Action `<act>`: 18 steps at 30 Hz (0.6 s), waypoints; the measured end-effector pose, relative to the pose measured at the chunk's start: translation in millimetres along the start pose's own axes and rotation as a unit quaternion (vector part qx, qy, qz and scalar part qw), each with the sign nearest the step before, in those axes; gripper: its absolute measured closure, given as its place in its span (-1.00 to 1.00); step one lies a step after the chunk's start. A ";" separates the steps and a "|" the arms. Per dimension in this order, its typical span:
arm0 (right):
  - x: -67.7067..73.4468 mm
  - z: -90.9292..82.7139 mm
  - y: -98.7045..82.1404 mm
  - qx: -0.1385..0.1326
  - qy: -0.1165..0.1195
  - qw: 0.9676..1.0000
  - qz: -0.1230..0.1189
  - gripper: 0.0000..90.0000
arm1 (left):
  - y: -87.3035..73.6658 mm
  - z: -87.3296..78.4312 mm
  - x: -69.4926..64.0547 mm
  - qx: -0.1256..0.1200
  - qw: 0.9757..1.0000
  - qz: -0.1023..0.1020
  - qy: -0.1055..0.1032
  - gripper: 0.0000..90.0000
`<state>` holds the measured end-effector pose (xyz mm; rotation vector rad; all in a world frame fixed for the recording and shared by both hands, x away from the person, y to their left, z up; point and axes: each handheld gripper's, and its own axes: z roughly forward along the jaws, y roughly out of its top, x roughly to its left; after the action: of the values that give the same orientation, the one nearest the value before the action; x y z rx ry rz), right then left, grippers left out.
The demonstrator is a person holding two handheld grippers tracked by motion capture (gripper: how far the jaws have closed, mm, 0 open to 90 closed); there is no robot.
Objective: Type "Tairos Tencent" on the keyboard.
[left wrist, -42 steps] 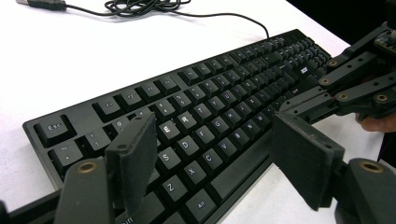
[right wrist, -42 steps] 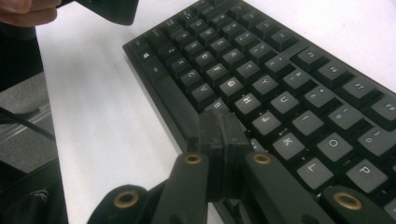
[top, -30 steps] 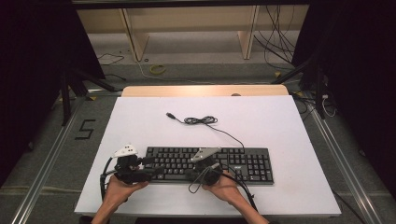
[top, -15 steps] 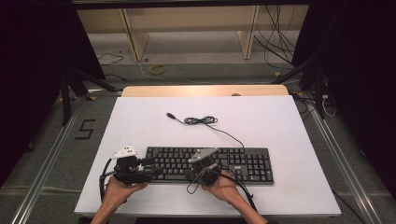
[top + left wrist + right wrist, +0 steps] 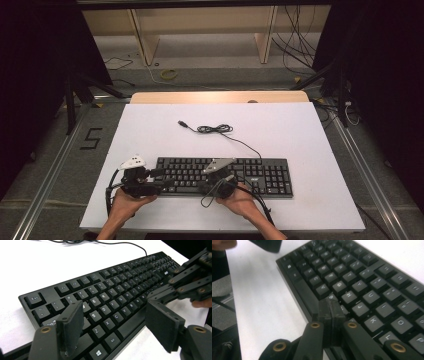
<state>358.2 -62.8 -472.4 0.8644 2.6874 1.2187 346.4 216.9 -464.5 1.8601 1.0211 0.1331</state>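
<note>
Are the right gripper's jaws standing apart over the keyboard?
No: the right gripper has its two pads pressed together, empty, above the keyboard.

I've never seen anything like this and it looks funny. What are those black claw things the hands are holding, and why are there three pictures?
Those are grippers: hand-held tools with two flat black jaws that can pinch, a bit like big tweezers. A person holds one in each hand.

The high view looks down from above the white table. There you see the left gripper and the right gripper over a black keyboard. The keyboard's cable lies curled on the table behind it, not plugged in.

The other two pictures come from little cameras riding on the grippers. In the left gripper view, the left gripper's jaws stand wide apart above the keyboard's left end, holding nothing. In the right gripper view, the right gripper's jaws are pressed together, their tip down at the keys near the B key, as if typing.
</note>
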 end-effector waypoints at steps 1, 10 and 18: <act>-0.5 -1.6 0.7 -0.004 0.000 1.000 -0.001 1.00 | -0.2 -0.1 0.5 0.000 1.000 0.000 0.001 -0.32; -6.3 -9.1 3.7 -0.021 -0.002 1.000 0.011 0.90 | -0.6 -0.2 1.7 0.003 1.000 -0.002 0.004 -0.32; -13.0 -14.0 8.3 -0.034 0.002 0.999 0.026 0.64 | -0.8 -1.3 3.5 0.002 1.000 0.002 0.007 -0.32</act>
<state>369.1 -74.6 -459.1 0.9303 2.6251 1.3150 347.5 220.3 -465.6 1.8679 1.0283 0.1472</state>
